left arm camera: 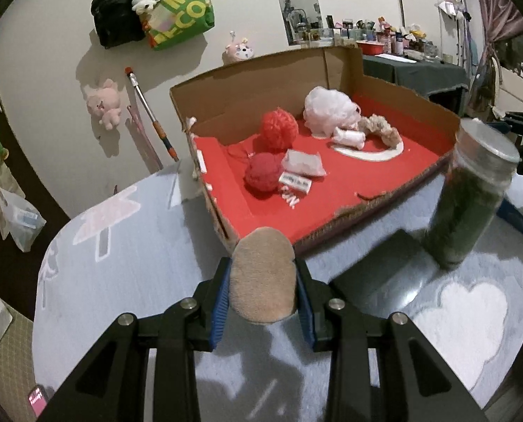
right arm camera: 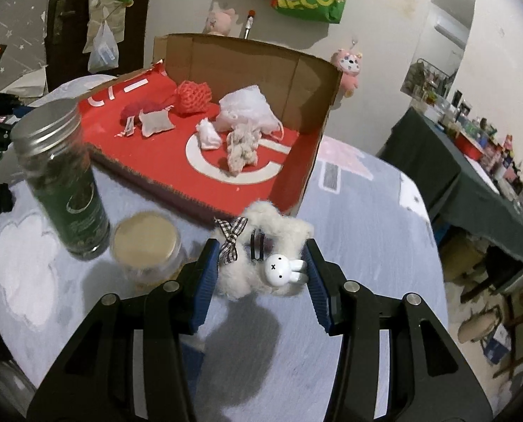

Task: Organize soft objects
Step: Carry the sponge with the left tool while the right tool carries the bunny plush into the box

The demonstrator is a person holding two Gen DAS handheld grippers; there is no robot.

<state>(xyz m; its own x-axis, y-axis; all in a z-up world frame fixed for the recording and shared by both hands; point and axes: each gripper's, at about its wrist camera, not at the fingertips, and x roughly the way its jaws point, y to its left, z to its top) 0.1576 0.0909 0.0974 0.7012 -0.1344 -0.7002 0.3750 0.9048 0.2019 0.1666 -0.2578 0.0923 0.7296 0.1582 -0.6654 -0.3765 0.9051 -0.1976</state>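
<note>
My left gripper [left arm camera: 263, 277] is shut on a tan oval powder puff [left arm camera: 262, 274], held above the pale blue rug just short of the box's near corner. My right gripper [right arm camera: 259, 263] is shut on a fluffy white hair clip [right arm camera: 272, 242] with a checked bow and a small white rabbit charm. Ahead of both lies an open cardboard box [left arm camera: 247, 95] [right arm camera: 247, 59] with a red floor. Inside it are two red yarn balls [left arm camera: 279, 128], a white mesh pouf [left arm camera: 328, 109] [right arm camera: 247, 109], a small grey pillow [left arm camera: 303, 163] [right arm camera: 155, 123] and a beige knotted rope piece [left arm camera: 381, 128] [right arm camera: 240, 151].
A tall dark green jar with a metal lid [left arm camera: 469, 193] [right arm camera: 61, 179] stands on the rug beside the box. Next to it sits a round clear container with a tan lid [right arm camera: 145, 246]. Bags and plush toys hang on the wall behind. A cluttered dark-clothed table [right arm camera: 472, 161] stands to the right.
</note>
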